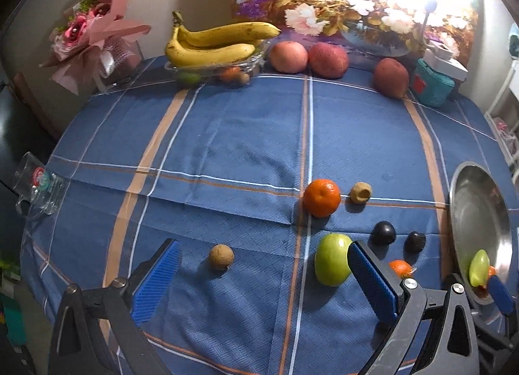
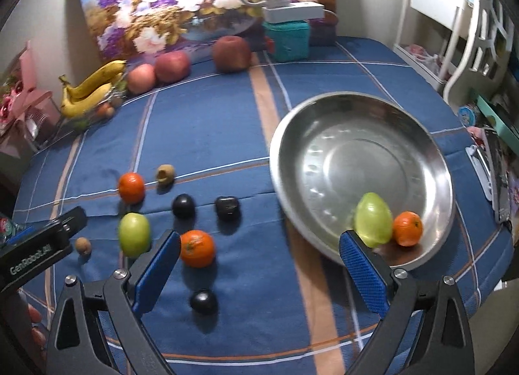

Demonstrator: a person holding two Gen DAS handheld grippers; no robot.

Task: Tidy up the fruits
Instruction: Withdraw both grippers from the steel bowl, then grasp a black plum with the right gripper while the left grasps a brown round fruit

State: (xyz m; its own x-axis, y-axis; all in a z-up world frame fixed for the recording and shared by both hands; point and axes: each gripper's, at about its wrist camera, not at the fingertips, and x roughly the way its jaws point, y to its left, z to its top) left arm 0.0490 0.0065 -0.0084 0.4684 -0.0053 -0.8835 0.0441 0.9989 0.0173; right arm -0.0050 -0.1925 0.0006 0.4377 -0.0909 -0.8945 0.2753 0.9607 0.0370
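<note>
Gaping left claw (image 1: pixel 262 274) and right claw (image 2: pixel 259 264) | right-only: bowl's (image 2: pixel 421 134) orange (image 2: pixel 407 228)

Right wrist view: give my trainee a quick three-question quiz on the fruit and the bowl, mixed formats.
1. True or false: the steel bowl holds one green fruit and one orange.
2. How many dark plums lie on the blue tablecloth?
3. Which is nearest the right hand-held gripper: A) bananas, B) the loose orange, C) the teal box?

Key: 1 true; 2 three; 3 B.
</note>
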